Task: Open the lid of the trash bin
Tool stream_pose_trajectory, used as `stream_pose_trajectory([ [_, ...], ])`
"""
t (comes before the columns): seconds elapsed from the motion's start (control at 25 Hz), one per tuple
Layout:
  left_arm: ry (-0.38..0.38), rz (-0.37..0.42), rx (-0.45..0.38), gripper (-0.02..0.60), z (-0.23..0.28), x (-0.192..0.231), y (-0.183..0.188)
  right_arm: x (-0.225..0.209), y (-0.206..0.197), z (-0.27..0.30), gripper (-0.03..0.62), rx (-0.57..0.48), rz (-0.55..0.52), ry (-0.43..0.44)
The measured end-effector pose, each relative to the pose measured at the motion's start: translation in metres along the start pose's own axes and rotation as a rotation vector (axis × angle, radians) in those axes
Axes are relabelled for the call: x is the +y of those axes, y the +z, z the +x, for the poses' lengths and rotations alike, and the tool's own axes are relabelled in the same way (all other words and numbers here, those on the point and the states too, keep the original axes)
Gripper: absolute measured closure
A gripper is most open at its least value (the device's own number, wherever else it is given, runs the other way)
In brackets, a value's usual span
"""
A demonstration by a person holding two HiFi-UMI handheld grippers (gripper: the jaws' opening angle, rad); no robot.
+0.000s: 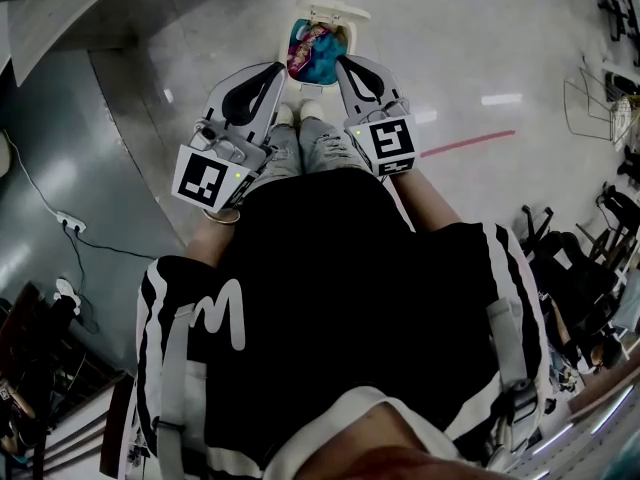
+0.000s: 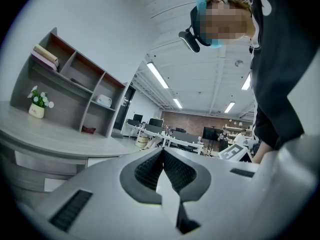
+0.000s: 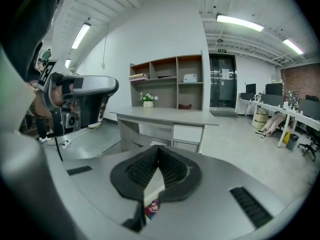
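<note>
I'm looking out over an open-plan office. Long tube lights (image 3: 240,23) are running across the white ceiling. Rows of desks carrying monitors (image 3: 274,89) are stretching toward a brick wall (image 3: 300,81). A potted plant (image 3: 148,99) is sitting on a grey desk (image 3: 165,116) below an open shelf unit (image 3: 167,81).

A grey desk (image 3: 165,118) is seen against a white wall, with a small potted plant (image 3: 148,100) of white flowers set on its top near an open shelf unit (image 3: 167,79). A white box (image 3: 190,78) is kept in one upper compartment. Dark glass doors (image 3: 223,81) are shown right of the shelves, with monitors (image 3: 274,89) on desks beyond. On the polished grey floor (image 1: 500,48) a red line (image 1: 468,143) is marked, and a white power strip (image 1: 70,224) is laid with its cable (image 1: 100,251).
</note>
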State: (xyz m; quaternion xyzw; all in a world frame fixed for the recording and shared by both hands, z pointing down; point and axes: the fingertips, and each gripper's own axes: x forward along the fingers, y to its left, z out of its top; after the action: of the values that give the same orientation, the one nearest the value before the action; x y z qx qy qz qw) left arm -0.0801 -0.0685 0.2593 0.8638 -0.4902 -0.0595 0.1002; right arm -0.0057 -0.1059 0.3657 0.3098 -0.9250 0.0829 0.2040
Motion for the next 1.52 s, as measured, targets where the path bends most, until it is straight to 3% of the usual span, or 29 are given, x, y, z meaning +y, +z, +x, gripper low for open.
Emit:
stream_pose_trajectory([
  [1.52,-0.039,0.101,-0.037,0.580,0.005,-0.013,0.046,-0.007,0.101,-0.046,0.585,-0.242,0.020,-0.039],
])
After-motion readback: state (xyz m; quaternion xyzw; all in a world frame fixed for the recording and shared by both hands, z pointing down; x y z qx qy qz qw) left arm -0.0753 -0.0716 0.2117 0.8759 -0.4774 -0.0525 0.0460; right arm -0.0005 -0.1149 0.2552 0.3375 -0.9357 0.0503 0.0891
